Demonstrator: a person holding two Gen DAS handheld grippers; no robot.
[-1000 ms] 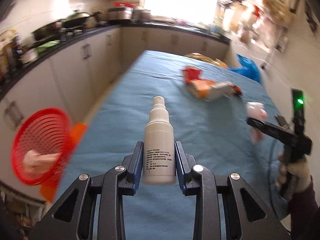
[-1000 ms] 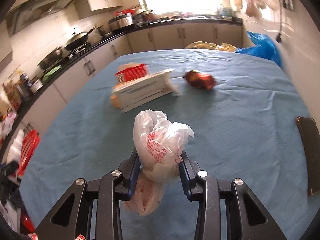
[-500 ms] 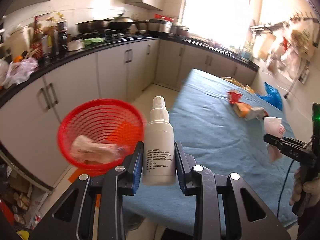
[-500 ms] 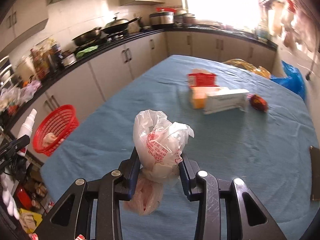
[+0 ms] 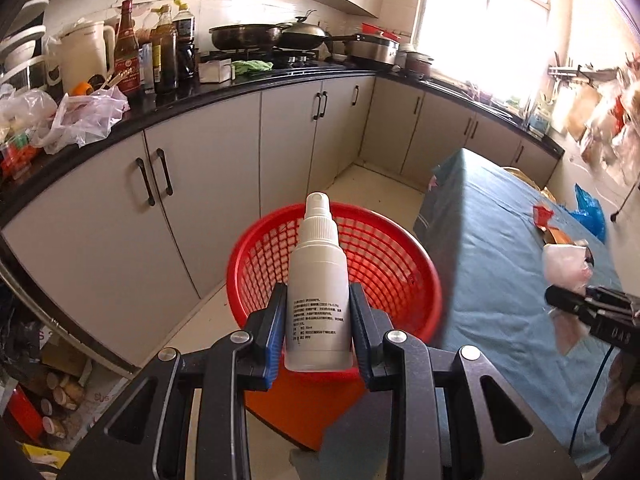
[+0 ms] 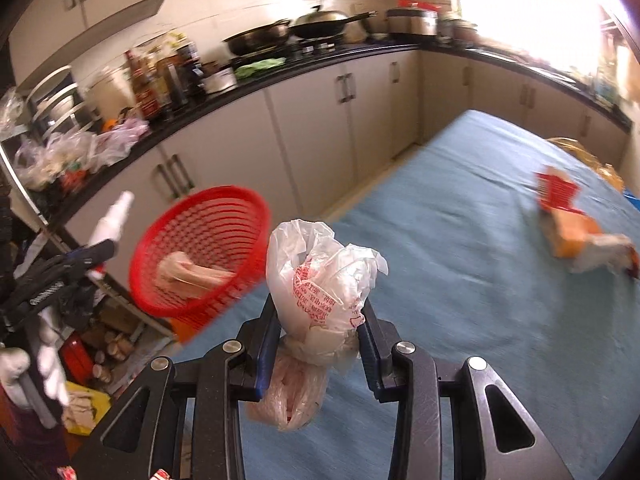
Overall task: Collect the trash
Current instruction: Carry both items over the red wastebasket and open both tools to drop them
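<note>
My left gripper is shut on a white spray bottle, held upright right over the red mesh basket beside the table's left edge. My right gripper is shut on a crumpled white plastic bag with red print, above the blue tablecloth. In the right wrist view the basket is to the left with a pale wrapper inside, and the left gripper with the bottle is just left of it. The right gripper with its bag shows at the right of the left wrist view.
An orange box and red carton lie at the table's far right. Grey cabinets and a cluttered black counter run along the left. Boxes and clutter sit on the floor at lower left.
Both grippers swung left toward the basket. The basket now sits directly behind the spray bottle and appears closer. Both grips are unchanged.
</note>
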